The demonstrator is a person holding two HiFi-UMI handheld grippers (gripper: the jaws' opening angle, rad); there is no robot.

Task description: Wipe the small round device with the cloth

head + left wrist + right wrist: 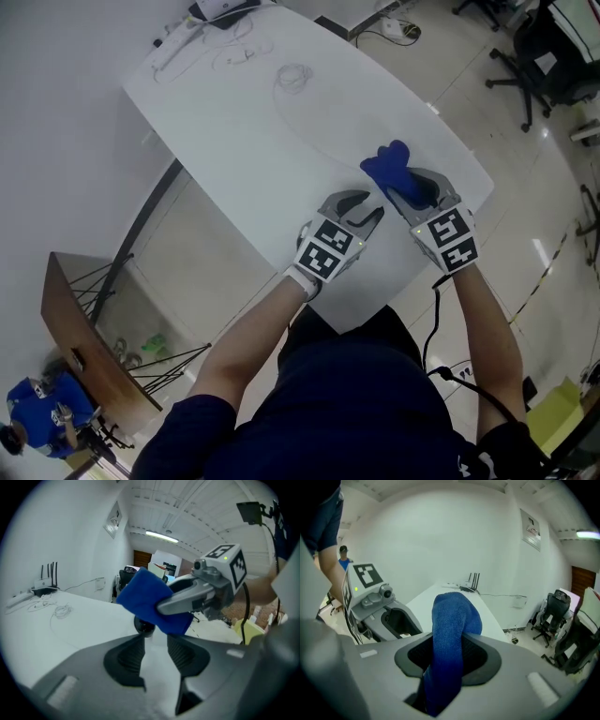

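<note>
Left jaws face device (142, 626); cloth (145, 594) (blue) overlaps it

All views (head overhead) apparently share the table (234, 141).

Two claws: the left claw (366, 208) and the right claw (419, 192). One blue cloth (389, 165). One small round device (143, 626), dark. One white bench (281, 141). One router (45, 588) with three aerials. Thin cables (293, 77) on the bench, too tangled to count. At least two office chairs (553, 610). One ceiling light strip (161, 536). One bystander in blue (37, 408).
</note>
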